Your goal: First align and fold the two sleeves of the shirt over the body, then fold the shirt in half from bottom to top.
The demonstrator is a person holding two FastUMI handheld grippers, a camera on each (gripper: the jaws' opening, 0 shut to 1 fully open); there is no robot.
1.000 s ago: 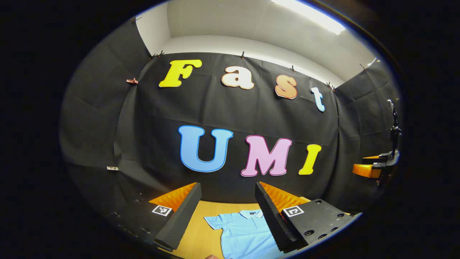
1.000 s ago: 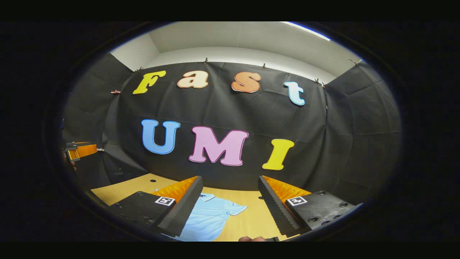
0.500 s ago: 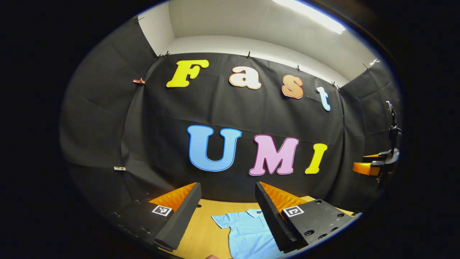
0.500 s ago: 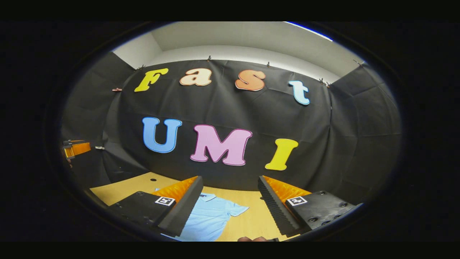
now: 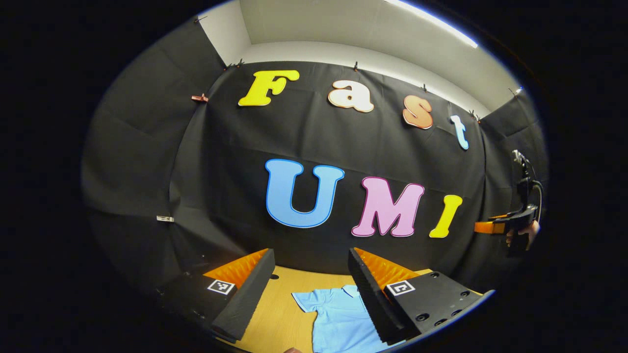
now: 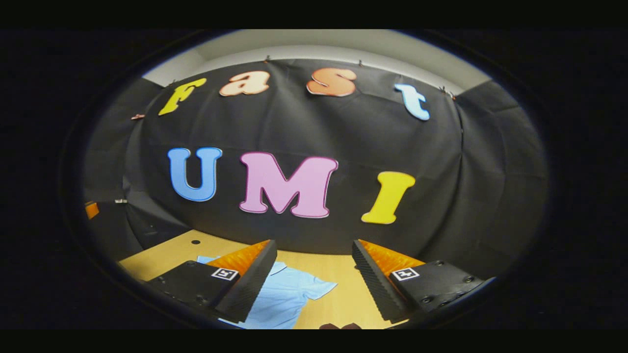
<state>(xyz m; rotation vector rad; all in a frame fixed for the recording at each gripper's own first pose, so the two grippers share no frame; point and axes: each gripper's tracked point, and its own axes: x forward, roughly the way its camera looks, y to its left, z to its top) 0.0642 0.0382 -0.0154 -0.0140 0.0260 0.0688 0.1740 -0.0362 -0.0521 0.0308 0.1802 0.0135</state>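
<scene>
A light blue polo shirt (image 5: pixel 338 318) lies flat on the wooden table (image 5: pixel 277 306), collar toward the back wall, one short sleeve spread to the left. My left gripper (image 5: pixel 310 254) hangs open well above it, with nothing between its fingers. In the right gripper view the shirt (image 6: pixel 289 294) lies low and left of centre, partly hidden behind the left finger, with its other sleeve pointing right. My right gripper (image 6: pixel 314 244) is open and empty too, high over the table (image 6: pixel 343 289). At the far right of the left gripper view, a hand holds the right gripper (image 5: pixel 485 227) up in the air.
The black cloth wall (image 5: pixel 319 147) stands close behind the table's far edge. A small round hole (image 6: pixel 196 241) marks the tabletop at the back left. Bare wood lies on both sides of the shirt. A bit of a hand (image 6: pixel 338 325) shows at the bottom edge.
Both grippers have drifted: the left gripper view swung left, the right gripper view moved closer to the wall and tipped down. The shirt lies as before. Both grippers stayed open.
</scene>
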